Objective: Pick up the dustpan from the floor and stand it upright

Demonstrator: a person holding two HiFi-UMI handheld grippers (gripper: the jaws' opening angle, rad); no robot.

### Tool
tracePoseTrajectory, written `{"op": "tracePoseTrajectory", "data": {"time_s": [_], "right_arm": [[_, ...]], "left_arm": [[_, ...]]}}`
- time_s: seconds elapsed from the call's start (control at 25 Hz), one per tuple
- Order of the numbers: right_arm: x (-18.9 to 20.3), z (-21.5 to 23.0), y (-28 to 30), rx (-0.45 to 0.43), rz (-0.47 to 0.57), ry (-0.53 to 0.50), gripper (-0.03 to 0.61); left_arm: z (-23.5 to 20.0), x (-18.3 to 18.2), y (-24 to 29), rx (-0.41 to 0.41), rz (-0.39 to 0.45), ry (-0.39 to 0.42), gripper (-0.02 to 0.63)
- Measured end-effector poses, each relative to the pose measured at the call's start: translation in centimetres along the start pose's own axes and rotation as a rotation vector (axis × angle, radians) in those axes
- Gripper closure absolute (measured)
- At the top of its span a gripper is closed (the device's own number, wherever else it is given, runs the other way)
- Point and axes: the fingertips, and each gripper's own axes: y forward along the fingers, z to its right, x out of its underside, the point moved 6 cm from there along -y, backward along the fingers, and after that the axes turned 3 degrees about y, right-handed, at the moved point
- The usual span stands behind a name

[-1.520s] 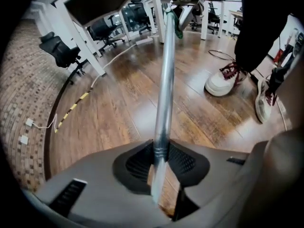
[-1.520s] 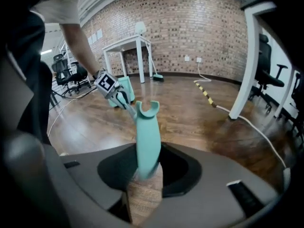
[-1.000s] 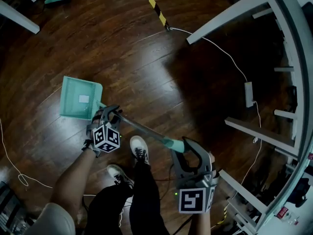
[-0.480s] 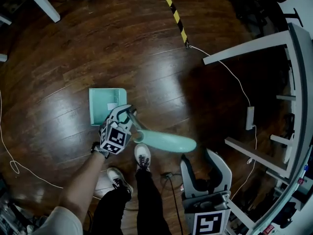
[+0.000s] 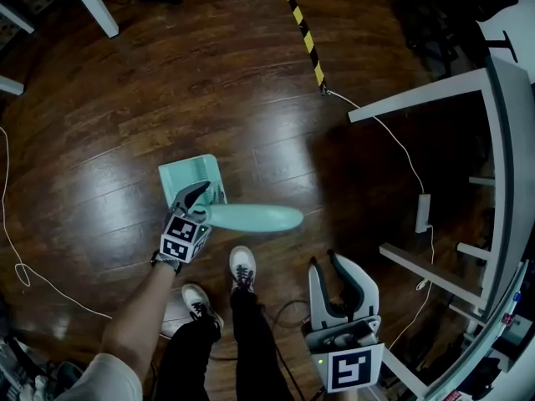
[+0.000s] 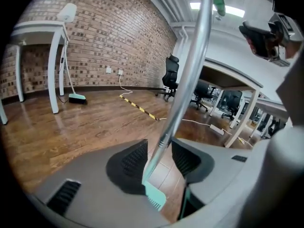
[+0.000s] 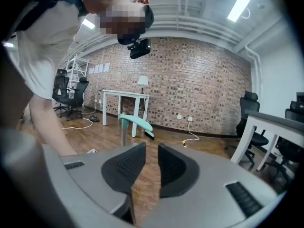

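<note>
Dustpan [image 5: 191,178] stands upright on the floor [image 5: 125,98], its pole [image 6: 187,75] loose between the left gripper's [image 5: 196,195] opening jaws. Released off-balance, it could topple. Right gripper [image 5: 326,262] is empty, its jaws closing.

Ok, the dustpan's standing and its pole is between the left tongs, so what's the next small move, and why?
Probably ease the left tongs slowly back off the pole. Their jaws are opening around it, the dustpan sits pan-down on the floor, and the right tongs are closing on nothing, well clear, so nothing else would catch it if it tips.
</note>
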Motion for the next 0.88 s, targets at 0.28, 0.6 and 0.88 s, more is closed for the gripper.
{"op": "tracePoseTrajectory", "data": {"time_s": [0.28, 0.6, 0.88], "right_arm": [[-4.0, 0.8, -2.3, 0.024, 0.026, -0.006, 0.598], [-16.0, -0.3, -4.5, -0.042, 0.164, -0.054, 0.598], [-27.5, -0.7, -7.0, -0.115, 0.247, -0.075, 0.598]], "left_arm": [[-1.6, -4.7, -9.4, -0.145, 0.041, -0.029, 0.609], [-1.3, -16.0, -23.6, -0.225, 0.151, 0.0, 0.603], [0.6, -30.7, -39.2, -0.389, 0.37, 0.133, 0.603]]}}
